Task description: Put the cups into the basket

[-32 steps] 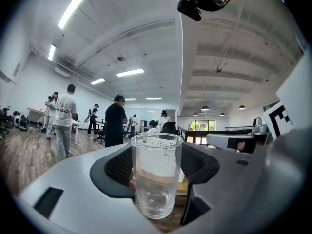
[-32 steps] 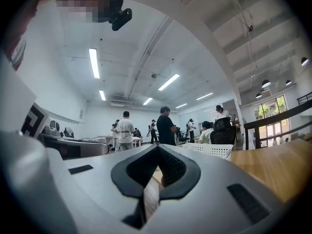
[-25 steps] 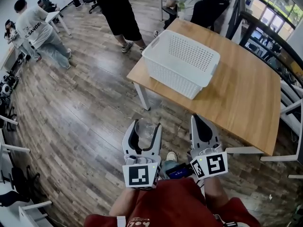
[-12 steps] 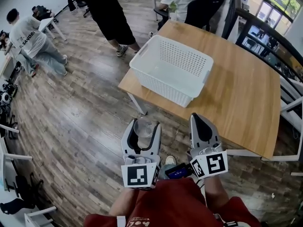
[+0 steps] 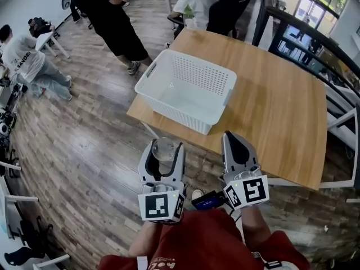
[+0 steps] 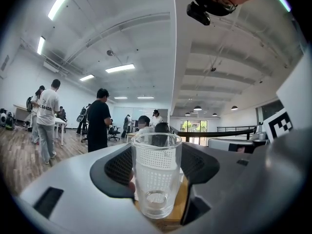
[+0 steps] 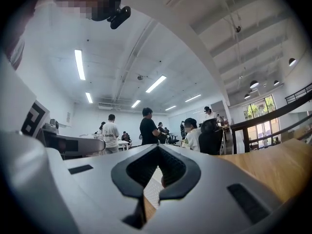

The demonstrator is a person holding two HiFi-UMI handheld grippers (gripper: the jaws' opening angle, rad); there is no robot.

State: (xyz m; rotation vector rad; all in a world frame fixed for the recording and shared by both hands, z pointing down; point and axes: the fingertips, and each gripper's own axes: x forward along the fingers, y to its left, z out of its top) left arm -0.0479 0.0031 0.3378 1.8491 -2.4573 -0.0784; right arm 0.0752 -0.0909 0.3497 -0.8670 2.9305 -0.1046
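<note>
A clear glass cup [image 6: 156,172] stands upright between the jaws of my left gripper [image 5: 163,155], which is shut on it; the cup [image 5: 164,149] hangs over the floor just short of the table's near corner. My right gripper [image 5: 237,146] is shut with nothing in it, its tips over the table's front edge. The white perforated basket [image 5: 169,70] stands empty on the wooden table [image 5: 281,111], ahead of both grippers. In the right gripper view the pads [image 7: 171,172] meet at their tips.
Several people stand or sit beyond the table, one in black [image 5: 107,21] close to the basket's far left. A seated person in white [image 5: 28,61] is at the left. A black railing [image 5: 315,44] runs behind the table on the right. Wood-plank floor lies below.
The table and basket have come nearer and shifted left in the head view as I move forward. Both grippers keep the same pose, the cup still in the left one.
</note>
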